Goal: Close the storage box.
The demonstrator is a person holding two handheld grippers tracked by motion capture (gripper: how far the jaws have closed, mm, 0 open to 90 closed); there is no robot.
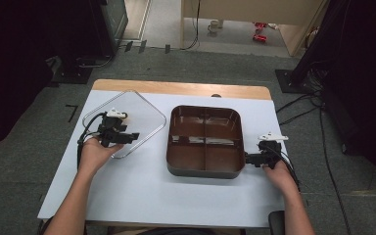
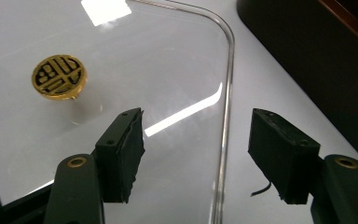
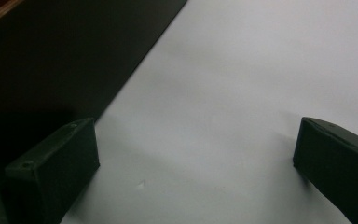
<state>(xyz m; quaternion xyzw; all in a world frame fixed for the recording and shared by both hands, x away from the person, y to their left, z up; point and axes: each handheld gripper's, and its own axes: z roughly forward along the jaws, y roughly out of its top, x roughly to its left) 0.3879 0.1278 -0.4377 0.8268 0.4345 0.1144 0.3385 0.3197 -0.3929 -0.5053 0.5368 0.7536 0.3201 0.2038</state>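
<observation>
A clear square lid (image 1: 142, 110) with a gold round emblem (image 2: 59, 77) lies flat on the left of the white table. My left gripper (image 1: 134, 137) reaches over the lid's near right edge. In the left gripper view its jaws stand apart on either side of the lid's raised rim (image 2: 227, 93) without pressing on it, so the left gripper (image 2: 198, 121) is open. A dark brown tray (image 1: 203, 172) with divided compartments sits at the table's middle. My right gripper (image 1: 248, 159) rests beside its right wall (image 3: 51, 56). The right gripper (image 3: 196, 130) is wide open over bare table.
The white table top (image 1: 166, 196) has free room in front of the tray and lid. A wooden strip (image 1: 181, 88) runs along the far edge. Dark stands and cables (image 1: 303, 103) sit on the floor around the table.
</observation>
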